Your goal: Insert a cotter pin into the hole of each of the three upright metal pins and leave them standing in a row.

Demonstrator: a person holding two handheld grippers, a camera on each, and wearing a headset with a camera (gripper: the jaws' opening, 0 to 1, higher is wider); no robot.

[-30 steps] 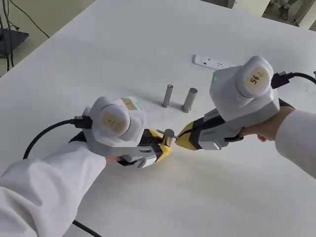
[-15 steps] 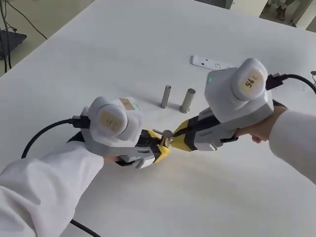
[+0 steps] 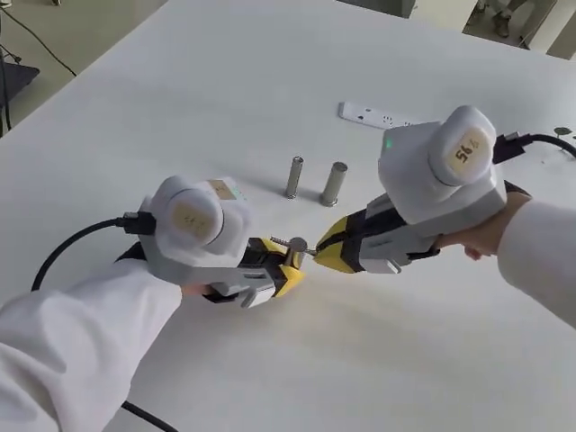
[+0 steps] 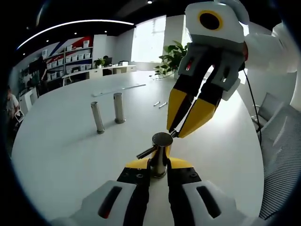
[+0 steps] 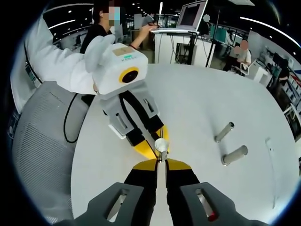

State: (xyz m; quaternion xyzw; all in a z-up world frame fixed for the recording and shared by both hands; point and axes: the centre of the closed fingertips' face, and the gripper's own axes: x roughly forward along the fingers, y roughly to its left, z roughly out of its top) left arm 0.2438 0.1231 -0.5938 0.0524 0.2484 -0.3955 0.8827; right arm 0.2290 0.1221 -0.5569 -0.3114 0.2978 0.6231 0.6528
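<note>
My left gripper [image 3: 292,258] is shut on a short metal pin [image 3: 298,245], holding it upright above the white table [image 3: 180,81]. A thin cotter pin [image 4: 146,152] passes through the pin's hole [image 4: 161,149] and sticks out on its left side. My right gripper [image 3: 318,249] meets the pin from the right, its yellow fingers [image 4: 197,113] shut on the cotter pin's head end. In the right gripper view the pin's top [image 5: 161,144] sits just beyond my right gripper [image 5: 161,163]. Two other metal pins [image 3: 294,177] [image 3: 334,184] stand upright side by side farther back.
A white power strip [image 3: 373,115] lies behind the two standing pins. Two loose cotter pins [image 4: 160,103] lie on the table beyond them. A black cable [image 3: 72,247] trails from the left gripper. Desks, a monitor [image 5: 190,15] and people are past the table.
The right gripper's tips have edged closer to the held pin. The left gripper keeps its hold; the picture's shift comes from the head camera moving.
</note>
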